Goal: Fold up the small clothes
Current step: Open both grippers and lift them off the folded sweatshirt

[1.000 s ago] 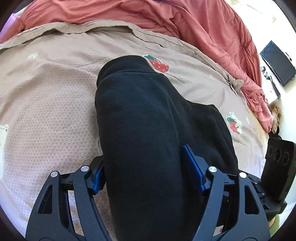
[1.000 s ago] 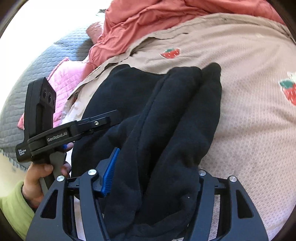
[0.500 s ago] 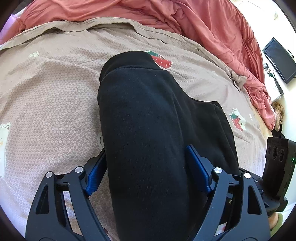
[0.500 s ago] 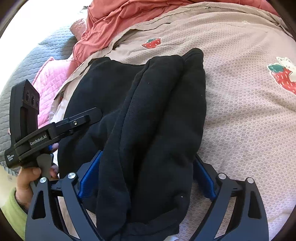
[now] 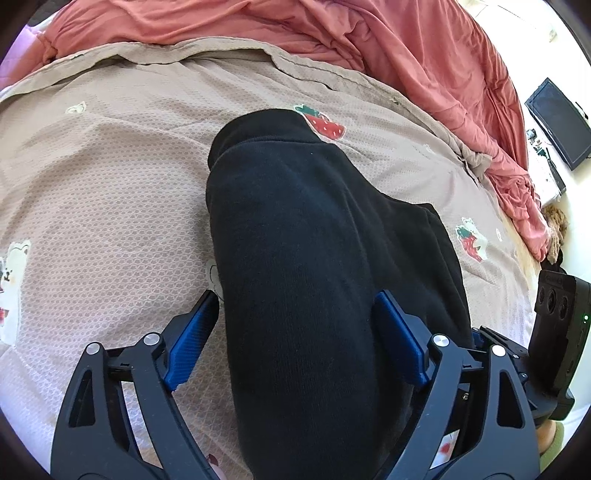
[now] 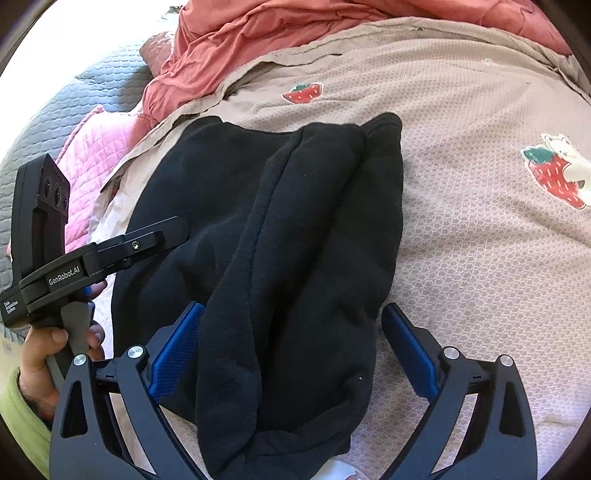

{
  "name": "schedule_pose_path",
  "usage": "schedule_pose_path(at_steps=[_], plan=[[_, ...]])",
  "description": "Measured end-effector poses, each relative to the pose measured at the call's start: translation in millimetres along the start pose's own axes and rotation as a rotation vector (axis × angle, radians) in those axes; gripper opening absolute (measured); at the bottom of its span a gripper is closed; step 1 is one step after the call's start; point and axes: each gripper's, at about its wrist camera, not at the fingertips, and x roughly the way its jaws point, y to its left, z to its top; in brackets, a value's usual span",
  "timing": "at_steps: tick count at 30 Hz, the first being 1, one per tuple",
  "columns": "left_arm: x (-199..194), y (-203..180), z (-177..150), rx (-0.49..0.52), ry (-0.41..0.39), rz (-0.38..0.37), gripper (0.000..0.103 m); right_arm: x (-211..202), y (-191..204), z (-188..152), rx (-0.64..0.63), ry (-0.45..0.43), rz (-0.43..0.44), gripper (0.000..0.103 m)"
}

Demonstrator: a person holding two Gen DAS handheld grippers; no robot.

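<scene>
Right gripper (image 6: 290, 354), bottom centre of right wrist view: jaws opening, wide, pads clear of folded black garment (image 6: 295, 258) lying between them. Left gripper (image 5: 295, 332), bottom of left wrist view: jaws opening too, same cloth between pads, no squeeze evident. Garment's long axis runs from both jaws up-frame toward centre, flat on beige strawberry-print blanket (image 6: 480, 229). Neither hand clearly nearer. Red duvet (image 5: 332, 33) fills top.

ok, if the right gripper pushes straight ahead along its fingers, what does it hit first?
The black garment: it already lies between the right gripper's opening jaws, neither pad pressing on it. Behind it comes the beige strawberry-print blanket; depth is hard to judge.
</scene>
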Motion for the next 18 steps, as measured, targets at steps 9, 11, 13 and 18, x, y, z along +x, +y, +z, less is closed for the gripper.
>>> schedule_pose_path(at_steps=[9, 11, 13, 18], plan=[[-9, 3, 2, -0.017, -0.011, 0.000, 0.091, -8, 2, 4, -0.021, -0.037, -0.031, 0.098], [-11, 2, 3, -0.019, -0.016, 0.006, 0.093, -10, 2, 5, -0.021, -0.048, -0.035, 0.098], [-14, 1, 4, -0.020, -0.019, 0.012, 0.093, -14, 3, 6, -0.035, -0.068, -0.046, 0.098], [-26, -4, 1, 0.024, -0.036, 0.061, 0.094, -30, 14, 4, -0.109, -0.153, -0.106, 0.098]])
